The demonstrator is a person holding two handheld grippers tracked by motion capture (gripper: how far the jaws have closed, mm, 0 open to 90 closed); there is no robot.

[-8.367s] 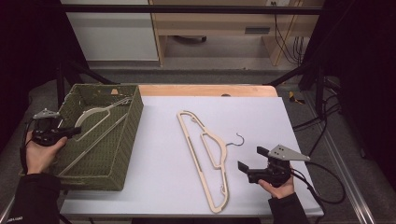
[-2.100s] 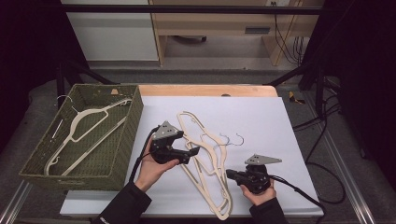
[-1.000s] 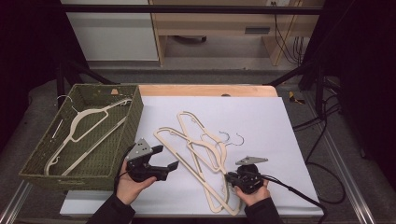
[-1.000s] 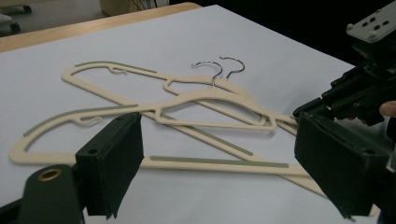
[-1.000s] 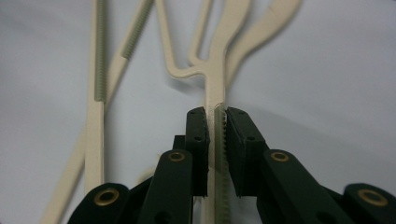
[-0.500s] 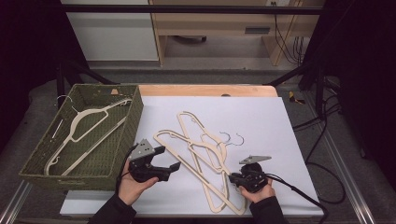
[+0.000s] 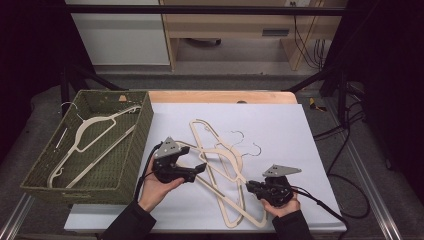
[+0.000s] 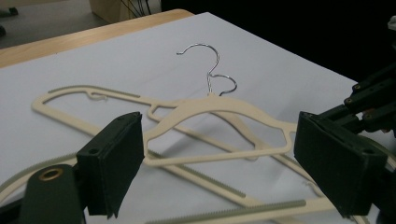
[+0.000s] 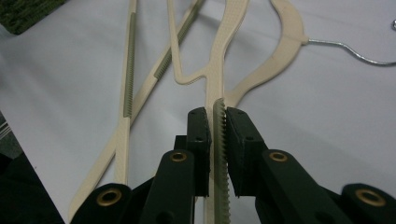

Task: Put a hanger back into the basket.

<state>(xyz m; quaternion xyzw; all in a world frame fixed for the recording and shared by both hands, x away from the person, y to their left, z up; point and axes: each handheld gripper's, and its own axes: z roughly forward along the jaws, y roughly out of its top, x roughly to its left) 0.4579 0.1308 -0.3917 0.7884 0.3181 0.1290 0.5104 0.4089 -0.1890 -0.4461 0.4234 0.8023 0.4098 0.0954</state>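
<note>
Hangers: two cream hangers (image 7: 220, 165) lay crossed on the white sheet (image 7: 280, 130), right of the green basket (image 7: 135, 165); a third hanger (image 7: 87, 137) lay inside that basket
Right jaws: right gripper (image 9: 217, 122) was clenched on a hanger's notched bar (image 9: 219, 154); that bar ran straight away from the jaws, toward the shoulder and wire hook (image 9: 355, 52)
Left jaws: left gripper (image 7: 196, 170) stood released, nothing between its pads; in the left gripper view the crossed hangers lay just ahead and below, between the two pads (image 8: 116, 163)
Long axis: both hangers ran lengthwise from the basket's far corner down toward the sheet's near edge; their hooks (image 7: 245, 142) pointed away from the basket
Nearer hand: the left gripper sat between basket and hangers, so it was the likelier one to take the free hanger
Edges: the basket's wall rose just beside the left hand (image 7: 155, 192)
Open room: bare sheet lay beyond the hooks, far from the basket; probably enough to swing a hanger clear
</note>
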